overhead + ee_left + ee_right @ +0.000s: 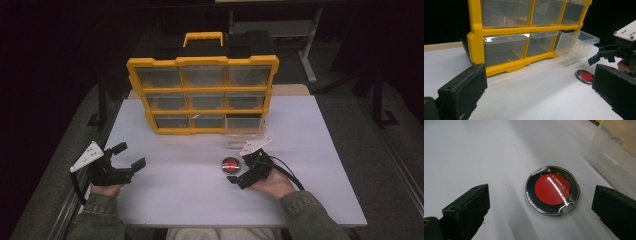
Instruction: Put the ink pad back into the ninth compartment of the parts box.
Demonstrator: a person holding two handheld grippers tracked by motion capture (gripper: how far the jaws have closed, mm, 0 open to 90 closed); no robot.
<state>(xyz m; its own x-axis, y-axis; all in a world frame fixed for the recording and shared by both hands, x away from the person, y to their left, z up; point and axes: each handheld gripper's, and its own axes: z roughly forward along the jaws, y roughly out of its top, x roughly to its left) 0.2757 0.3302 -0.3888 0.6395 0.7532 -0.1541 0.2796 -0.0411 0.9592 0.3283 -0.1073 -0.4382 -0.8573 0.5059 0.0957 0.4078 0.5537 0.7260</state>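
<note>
Right gripper [541, 202] spread, straddling red compact [552, 189]

Red disc [552, 189], black rim; yellow organizer [202, 94], clear drawers; white table [200, 190]

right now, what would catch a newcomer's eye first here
The yellow organizer with its clear drawers stands at the back of the white table, its bottom right drawer pulled out. In front of it lies a round red compact, flat on the table, with the right tongs open just behind it.
</note>
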